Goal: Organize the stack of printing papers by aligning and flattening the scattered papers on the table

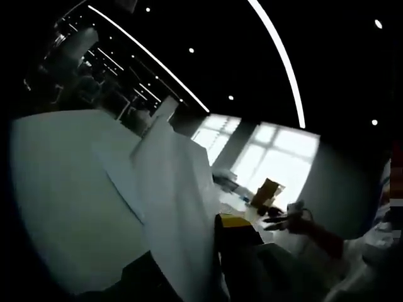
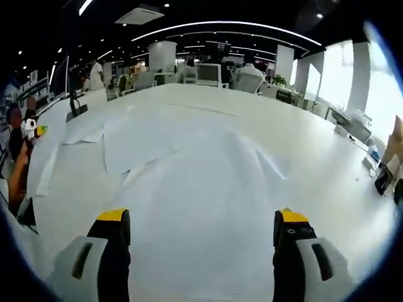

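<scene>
Right gripper view: white worktop (image 2: 327, 163) carries scattered papers (image 2: 189, 176), lying flat, sheets fanned from centre toward 10 o'clock. Right tongs (image 2: 201, 236) spread wide above them. Left gripper view: a sheet (image 1: 173, 207) runs toward 12 o'clock; left tongs (image 1: 236, 221), cannot tell their state.

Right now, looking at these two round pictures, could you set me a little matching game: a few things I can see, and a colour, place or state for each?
Things:
1. right gripper
2. loose papers
3. jaw tips
4. ceiling

Descriptions:
A. yellow
B. dark, with bright light strips
C. open, nothing between the jaws
D. white, spread overlapping on the table

Pairs: 1-C, 2-D, 3-A, 4-B
</scene>
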